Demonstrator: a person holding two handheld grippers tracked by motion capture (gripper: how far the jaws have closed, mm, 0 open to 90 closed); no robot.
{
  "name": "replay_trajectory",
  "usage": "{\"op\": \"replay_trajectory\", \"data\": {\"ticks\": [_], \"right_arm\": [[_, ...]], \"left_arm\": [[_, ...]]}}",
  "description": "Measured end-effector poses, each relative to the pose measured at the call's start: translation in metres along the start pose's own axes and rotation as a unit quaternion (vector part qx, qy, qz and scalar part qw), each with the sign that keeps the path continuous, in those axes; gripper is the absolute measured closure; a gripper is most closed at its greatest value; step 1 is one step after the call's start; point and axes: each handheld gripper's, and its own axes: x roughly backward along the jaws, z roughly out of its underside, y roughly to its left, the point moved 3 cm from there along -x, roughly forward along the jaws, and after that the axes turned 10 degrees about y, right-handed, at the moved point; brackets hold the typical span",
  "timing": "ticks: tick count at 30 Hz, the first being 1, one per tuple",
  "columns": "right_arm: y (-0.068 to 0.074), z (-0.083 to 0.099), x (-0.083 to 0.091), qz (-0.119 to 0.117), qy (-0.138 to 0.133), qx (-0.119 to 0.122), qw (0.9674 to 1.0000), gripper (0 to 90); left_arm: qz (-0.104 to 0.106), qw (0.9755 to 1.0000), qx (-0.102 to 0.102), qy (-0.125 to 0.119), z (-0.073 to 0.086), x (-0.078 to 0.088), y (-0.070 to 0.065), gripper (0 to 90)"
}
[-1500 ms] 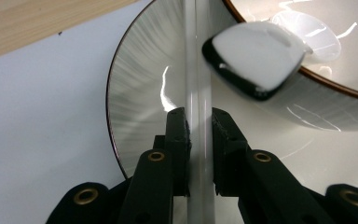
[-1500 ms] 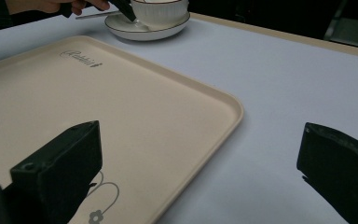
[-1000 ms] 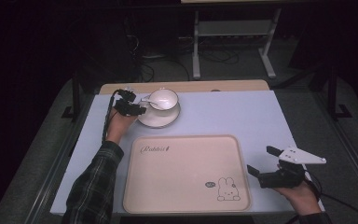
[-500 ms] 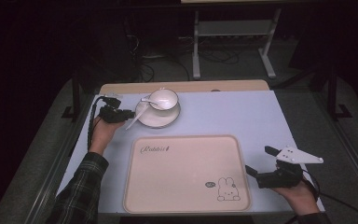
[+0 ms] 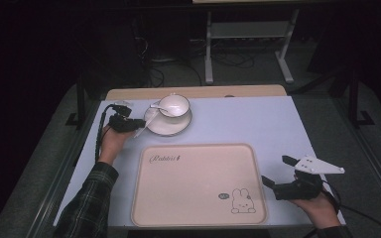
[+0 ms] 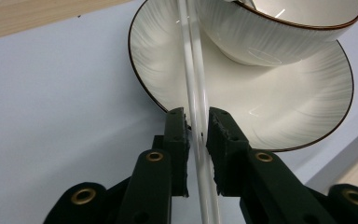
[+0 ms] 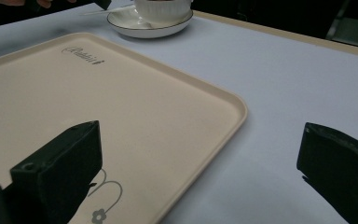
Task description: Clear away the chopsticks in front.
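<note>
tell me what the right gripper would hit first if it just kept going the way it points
Probably nothing close by: the right gripper, jaws open, points across the tray's corner and bare tabletop. Far along that line sits the saucer with its cup, though depth is hard to judge.

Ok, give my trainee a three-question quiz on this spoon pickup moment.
1. True or false: the left tongs have closed around the white spoon handle.
2. What does the white ribbed cup stand on?
3. The right tongs are: A) open, empty B) holding the beige rabbit-print tray.

Key: 1 true; they have just been closing on it. 2 the white dark-rimmed saucer. 3 A.
</note>
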Motion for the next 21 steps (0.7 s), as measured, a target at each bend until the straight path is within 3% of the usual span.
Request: {"op": "replay_trajectory", "data": {"ticks": [21], "right_arm": [[0.0,0.0,0.0,0.0,0.0,0.0,1.0,0.0]], "left_arm": [[0.001,0.9997,0.009,0.024,0.008,-0.012,0.004,83.2]]}}
